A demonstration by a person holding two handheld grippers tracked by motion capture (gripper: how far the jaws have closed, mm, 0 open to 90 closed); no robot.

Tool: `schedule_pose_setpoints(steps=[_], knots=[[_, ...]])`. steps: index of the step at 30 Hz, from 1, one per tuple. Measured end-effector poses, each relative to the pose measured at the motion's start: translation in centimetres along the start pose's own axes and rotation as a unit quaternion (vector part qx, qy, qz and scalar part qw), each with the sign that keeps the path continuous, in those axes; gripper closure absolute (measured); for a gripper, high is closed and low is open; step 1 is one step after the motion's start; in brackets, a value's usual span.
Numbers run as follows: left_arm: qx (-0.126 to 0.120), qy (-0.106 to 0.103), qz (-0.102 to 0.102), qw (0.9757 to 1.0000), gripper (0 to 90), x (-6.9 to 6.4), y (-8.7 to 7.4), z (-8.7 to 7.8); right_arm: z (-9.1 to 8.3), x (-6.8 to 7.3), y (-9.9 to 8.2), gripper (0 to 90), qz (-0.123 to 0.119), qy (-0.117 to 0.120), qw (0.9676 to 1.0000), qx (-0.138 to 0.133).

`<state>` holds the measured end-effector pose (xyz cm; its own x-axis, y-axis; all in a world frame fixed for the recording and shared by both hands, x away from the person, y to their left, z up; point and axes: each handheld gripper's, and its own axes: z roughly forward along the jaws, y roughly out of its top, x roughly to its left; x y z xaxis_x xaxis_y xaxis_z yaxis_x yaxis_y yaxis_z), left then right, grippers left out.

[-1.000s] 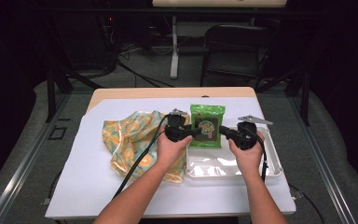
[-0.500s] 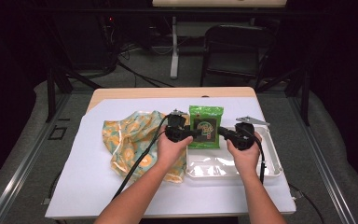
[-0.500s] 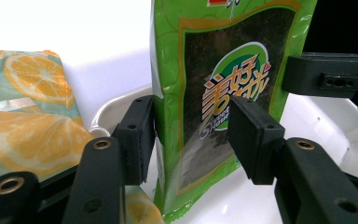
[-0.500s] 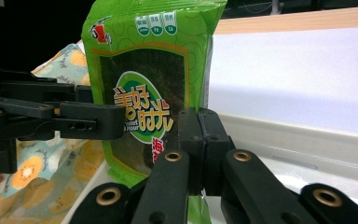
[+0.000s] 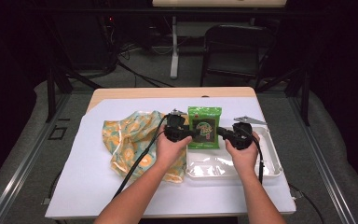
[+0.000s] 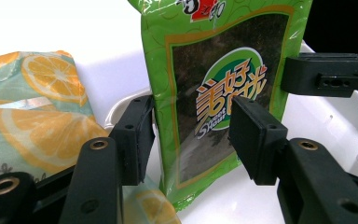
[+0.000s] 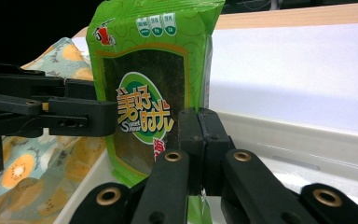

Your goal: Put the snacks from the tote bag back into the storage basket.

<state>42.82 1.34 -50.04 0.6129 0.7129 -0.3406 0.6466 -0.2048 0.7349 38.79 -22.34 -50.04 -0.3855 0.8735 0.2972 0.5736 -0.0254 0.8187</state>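
Green snack packet (image 5: 204, 127) stands upright over the white tray's (image 5: 271, 161) far-left corner, beside the fruit-print cloth (image 5: 130, 137). Right gripper (image 7: 199, 122) pinches its edge, jaws pressed together. Left gripper (image 6: 191, 128) has just been opening: jaws spread, straddling the packet, seemingly not pressing it.

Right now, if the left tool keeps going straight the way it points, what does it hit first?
Most likely the green snack packet: it stands between the open pads of the left tool. Beyond it sits the right tool, clamped on the packet's far edge. Depth is hard to judge.
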Motion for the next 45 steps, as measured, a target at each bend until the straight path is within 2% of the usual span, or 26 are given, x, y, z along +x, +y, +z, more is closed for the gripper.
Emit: schedule_pose_setpoints(steps=[6, 10, 12, 14, 17, 23, 27, 34, 41, 45], knots=[[0.002, 0.006, 0.008, 0.9999, 50.2, 0.1, 0.1, -0.5, 0.4, -0.2, 0.0, 89.9, 0.000, -0.005, 1.0000, 0.003], [-0.010, 0.010, 0.011, 0.9998, 50.2, 0.2, 0.0, -1.5, 0.9, -0.4, -0.1, 89.8, 0.004, -0.008, 0.9999, 0.006], [-0.015, 0.011, 0.012, 0.9998, 50.2, 0.3, 0.0, -2.3, 1.1, -0.6, 0.0, 89.9, 0.005, -0.011, 0.9999, 0.008], [-0.014, 0.016, 0.020, 0.9996, 50.2, 0.3, 0.0, -3.0, 1.3, -0.7, 0.0, 89.9, 0.007, -0.012, 0.9999, 0.010], [-0.025, 0.022, 0.033, 0.9989, 50.2, 0.3, -0.2, -4.3, 1.6, -1.0, 0.2, 89.9, 0.011, -0.016, 0.9997, 0.012], [-0.040, 0.025, 0.036, 0.9983, 50.2, 0.9, -0.8, -6.7, 2.3, -1.5, 0.4, 89.8, 0.021, -0.015, 0.9995, 0.020], [-0.049, 0.031, 0.033, 0.9978, 50.2, 1.9, -1.4, -8.2, 2.6, -1.8, 0.5, 89.8, 0.030, -0.015, 0.9992, 0.020], [-0.061, 0.046, 0.013, 0.9970, 50.2, 4.0, -3.2, -11.1, 3.4, -2.3, 0.8, 89.8, 0.042, -0.015, 0.9986, 0.028], [-0.073, 0.073, 0.005, 0.9946, 50.2, 6.0, -5.4, -14.0, 3.9, -2.6, 0.9, 89.8, 0.057, -0.015, 0.9979, 0.026], [-0.079, 0.081, -0.002, 0.9936, 50.2, 6.9, -6.7, -15.3, 4.0, -2.9, 0.8, 89.8, 0.068, -0.008, 0.9972, 0.029]])
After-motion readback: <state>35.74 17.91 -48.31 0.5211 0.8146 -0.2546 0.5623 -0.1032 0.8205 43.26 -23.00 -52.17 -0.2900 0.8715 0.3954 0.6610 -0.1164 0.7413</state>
